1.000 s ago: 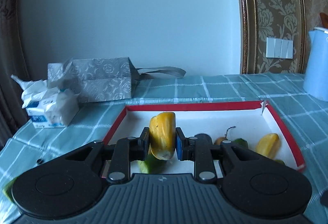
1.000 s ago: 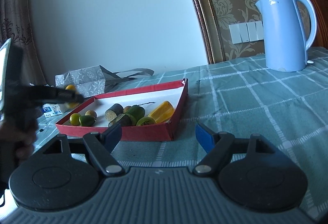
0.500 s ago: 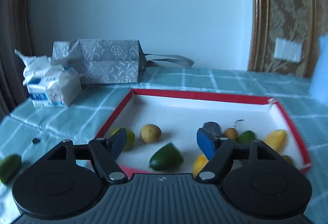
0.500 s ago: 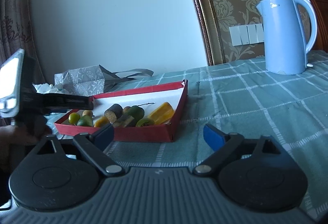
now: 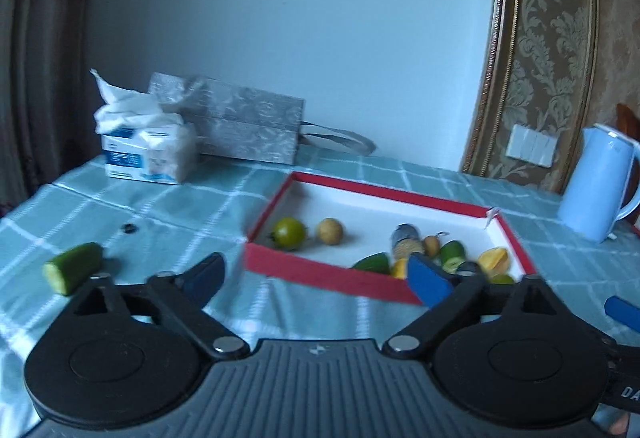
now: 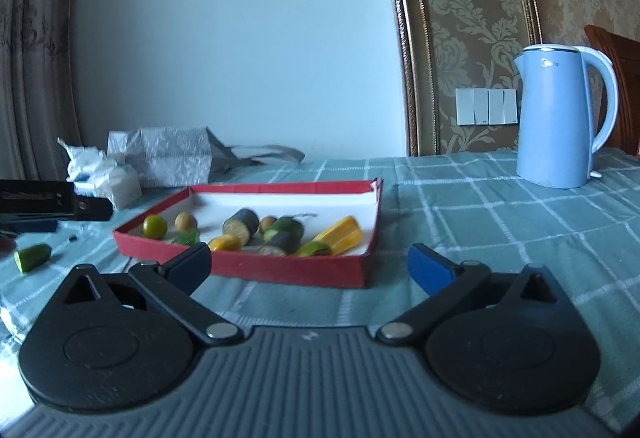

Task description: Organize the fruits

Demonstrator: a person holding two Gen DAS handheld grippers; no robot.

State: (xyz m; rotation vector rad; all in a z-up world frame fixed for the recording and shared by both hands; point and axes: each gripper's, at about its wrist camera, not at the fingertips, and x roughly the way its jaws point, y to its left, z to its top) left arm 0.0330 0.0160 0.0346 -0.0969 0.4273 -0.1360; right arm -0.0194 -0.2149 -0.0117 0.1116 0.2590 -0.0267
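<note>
A red-walled tray [image 5: 384, 191] [image 6: 320, 274] with a white floor holds a green tomato [image 5: 289, 232], a small tan round fruit [image 5: 330, 231], a yellow piece [image 5: 399, 267], green pieces and a yellow starfruit slice [image 5: 495, 260]. A cut cucumber piece [image 5: 74, 267] [image 6: 33, 257] lies on the checked cloth left of the tray. My left gripper [image 5: 316, 278] hovers before the tray's near-left corner, its jaws opening with nothing between them. My right gripper [image 6: 310, 264] stands in front of the tray, jaws also opening and empty.
A tissue pack [image 5: 148, 153] and a silver gift bag [image 5: 240, 129] stand at the back left. A light blue kettle [image 6: 556, 117] stands at the back right by the wall. A small dark speck [image 5: 129, 228] lies on the cloth.
The left gripper let go of the yellow fruit piece, which now lies in the tray, opened wide and drew back to the left. The right gripper's jaws spread wider.
</note>
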